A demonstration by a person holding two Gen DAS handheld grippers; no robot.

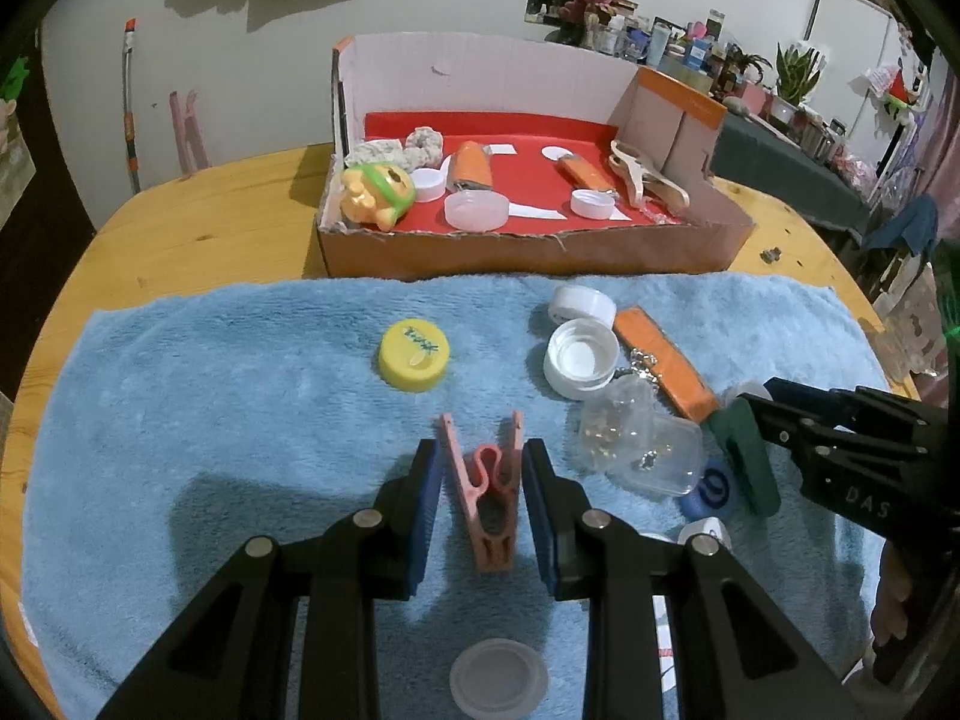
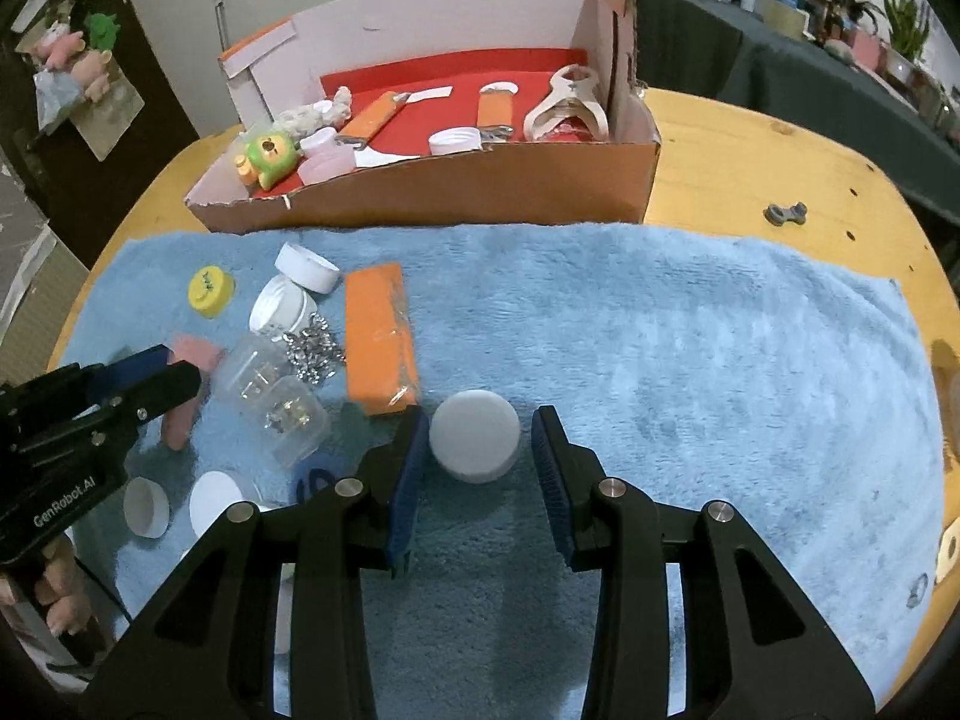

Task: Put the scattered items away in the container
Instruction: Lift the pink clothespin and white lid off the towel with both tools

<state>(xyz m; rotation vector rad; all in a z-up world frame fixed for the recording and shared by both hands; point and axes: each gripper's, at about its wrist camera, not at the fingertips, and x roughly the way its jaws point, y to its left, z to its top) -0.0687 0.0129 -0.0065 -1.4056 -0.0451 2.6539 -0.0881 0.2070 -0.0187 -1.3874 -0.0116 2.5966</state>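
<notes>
Straddling a pink clothespin (image 1: 489,489), the left gripper (image 1: 477,495) had its blue pads (image 1: 420,516) on either side of the peg. The right pad looked to touch the peg's arm, while a thin gap showed at the left one, so I could not tell whether it was truly pinched or only bracketed. The peg lay on the blue towel (image 1: 240,420), its open arms pointing toward twelve o'clock.

The right gripper (image 2: 480,468) sat around a white round cap (image 2: 475,443). Its left pad touched the cap's side, but a clear strip of towel showed between the cap and the right pad, so the jaws stood partly open, not clamped on it.

At about eleven o'clock from that cap lay an orange block (image 2: 379,339), with a heap of small metal bits (image 2: 312,351) and a clear plastic jar (image 2: 270,393) beside it. A yellow cap (image 1: 414,356) rested alone at about eleven o'clock from the peg.

The cardboard box (image 1: 528,252) stood at twelve o'clock beyond the towel's far edge, on the wooden table (image 1: 198,222), already holding a green-and-yellow toy (image 1: 378,195), caps and orange pieces on its red floor.
</notes>
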